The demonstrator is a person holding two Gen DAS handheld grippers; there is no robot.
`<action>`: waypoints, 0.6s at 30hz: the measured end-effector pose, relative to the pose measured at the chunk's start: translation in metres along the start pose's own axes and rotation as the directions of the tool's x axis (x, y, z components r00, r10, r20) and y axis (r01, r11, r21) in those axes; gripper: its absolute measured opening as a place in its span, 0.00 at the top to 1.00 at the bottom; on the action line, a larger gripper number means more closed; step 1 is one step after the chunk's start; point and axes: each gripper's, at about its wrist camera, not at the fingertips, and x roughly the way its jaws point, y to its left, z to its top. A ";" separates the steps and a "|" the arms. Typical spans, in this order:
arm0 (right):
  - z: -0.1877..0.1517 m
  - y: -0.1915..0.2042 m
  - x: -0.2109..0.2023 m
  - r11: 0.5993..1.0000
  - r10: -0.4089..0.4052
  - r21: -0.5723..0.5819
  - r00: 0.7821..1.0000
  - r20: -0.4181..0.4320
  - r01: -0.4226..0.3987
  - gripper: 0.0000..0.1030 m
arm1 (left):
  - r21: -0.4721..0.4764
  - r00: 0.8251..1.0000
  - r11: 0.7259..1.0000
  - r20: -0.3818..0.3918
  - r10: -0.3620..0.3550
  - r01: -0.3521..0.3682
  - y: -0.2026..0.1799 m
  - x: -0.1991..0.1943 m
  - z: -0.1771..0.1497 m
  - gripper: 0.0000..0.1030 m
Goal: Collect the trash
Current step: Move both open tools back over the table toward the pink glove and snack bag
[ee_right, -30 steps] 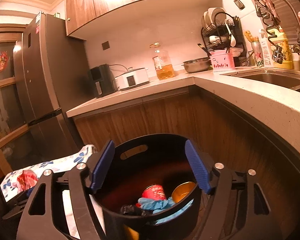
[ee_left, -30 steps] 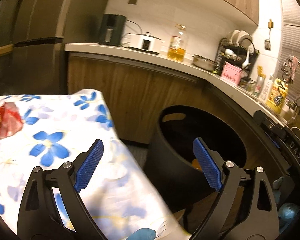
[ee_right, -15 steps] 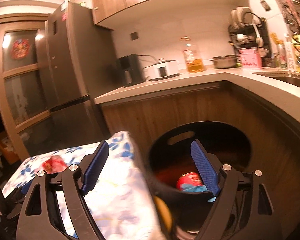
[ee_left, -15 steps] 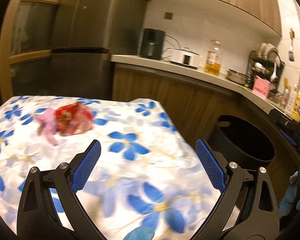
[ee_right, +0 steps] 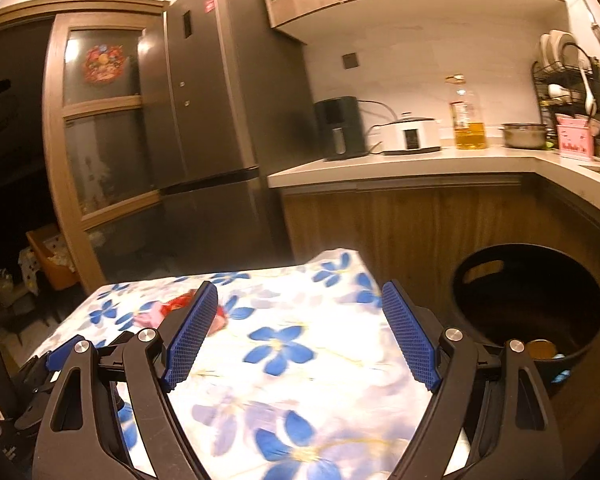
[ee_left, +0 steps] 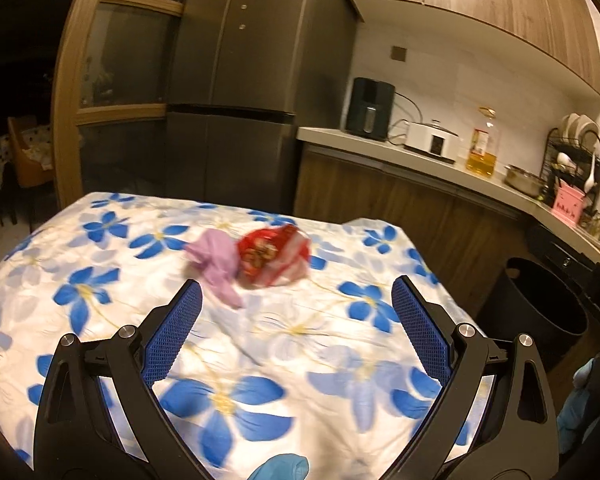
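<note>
A worktop covered in a white cloth with blue flowers (ee_left: 260, 344) fills the lower view. Near the middle of its far edge lie a crumpled red and white snack wrapper (ee_left: 274, 254) and a crumpled pink glove (ee_left: 218, 262), touching each other. The left gripper (ee_left: 296, 336) hovers above the cloth, jaws released and holding nothing. The right gripper (ee_right: 300, 336) hovers over the worktop's right side, jaws likewise released. A round black plastic bin (ee_right: 528, 300) stands on the floor beyond the worktop's right edge, beside the wooden kitchen cabinets (ee_right: 400, 224).
</note>
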 end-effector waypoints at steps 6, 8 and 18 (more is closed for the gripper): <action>0.001 0.032 0.027 0.999 0.047 -0.006 0.999 -0.001 -0.048 0.21 | -0.003 0.999 0.999 0.014 0.046 -0.046 0.025 0.003 0.007 0.09; 0.000 0.040 0.038 0.998 0.059 -0.005 0.998 -0.007 -0.059 0.21 | -0.004 0.998 0.998 0.020 0.067 -0.067 0.035 0.005 0.008 0.09; -0.013 0.083 0.103 0.995 0.073 -0.064 0.995 -0.061 -0.077 0.21 | -0.036 0.991 0.991 0.043 0.127 -0.126 0.078 0.015 0.020 0.09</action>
